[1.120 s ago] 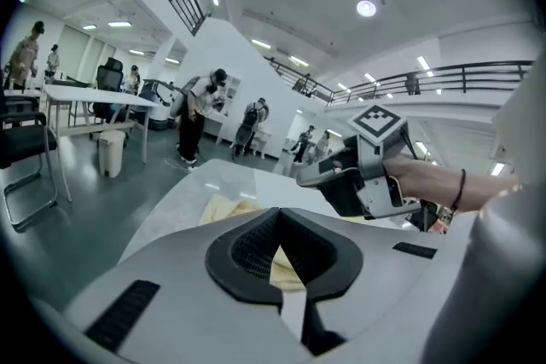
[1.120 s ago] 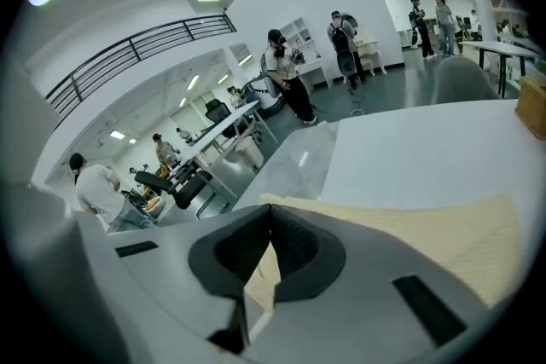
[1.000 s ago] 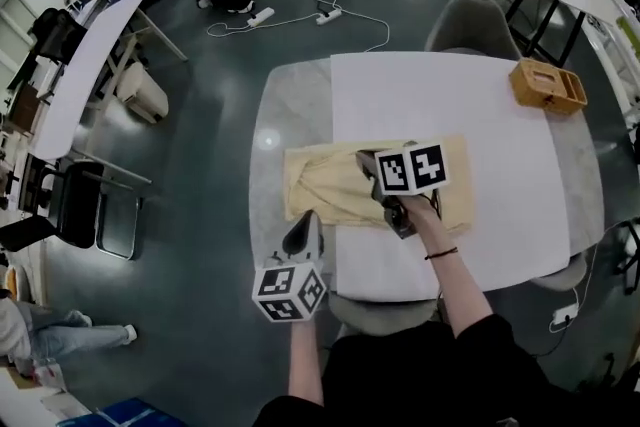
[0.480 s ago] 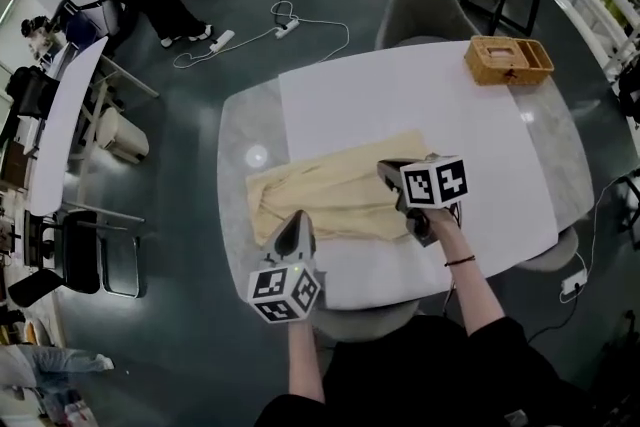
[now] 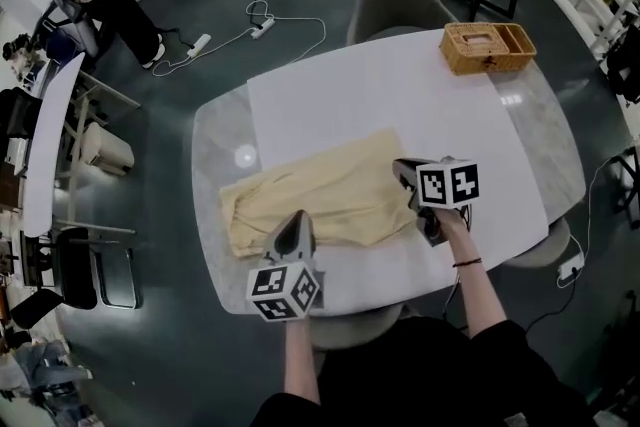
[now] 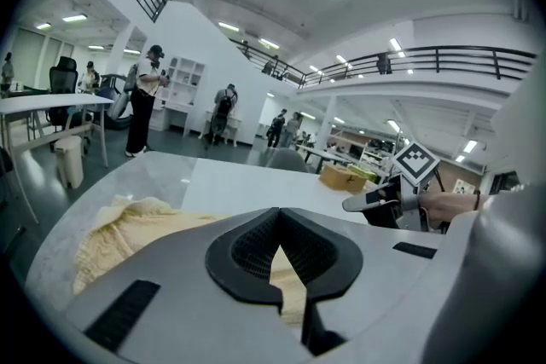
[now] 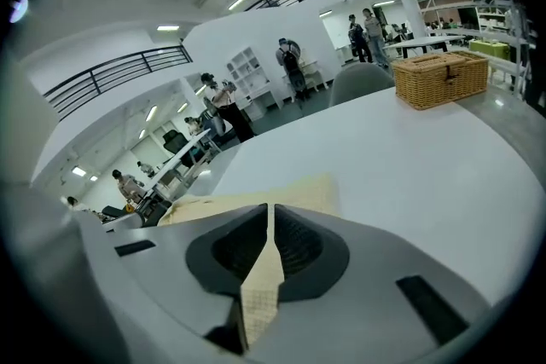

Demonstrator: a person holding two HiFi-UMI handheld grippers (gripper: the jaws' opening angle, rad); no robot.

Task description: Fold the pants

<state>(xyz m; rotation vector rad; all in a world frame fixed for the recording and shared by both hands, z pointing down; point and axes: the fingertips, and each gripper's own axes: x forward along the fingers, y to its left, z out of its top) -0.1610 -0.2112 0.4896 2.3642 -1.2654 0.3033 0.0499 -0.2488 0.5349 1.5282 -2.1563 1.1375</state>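
The pale yellow pants point(image 5: 320, 190) lie spread lengthwise across the table's near half, partly on the white mat point(image 5: 420, 105). My left gripper point(image 5: 297, 218) sits at their near edge, left of the middle. Its jaws are together with yellow cloth between them in the left gripper view point(image 6: 278, 216). My right gripper point(image 5: 402, 165) is at the pants' right end, shut on a strip of the cloth point(image 7: 270, 209). The rest of the pants point(image 7: 256, 192) stretches away to its left.
A wicker basket point(image 5: 487, 47) stands on the far right corner of the grey table point(image 5: 215, 130). A grey chair point(image 5: 405, 0) is pushed in at the far side. Desks, cables and people fill the floor to the left.
The right gripper has gone from the middle of the pants to their right end with cloth in it, and the bunched fold has flattened. The left gripper now lies over the near edge.
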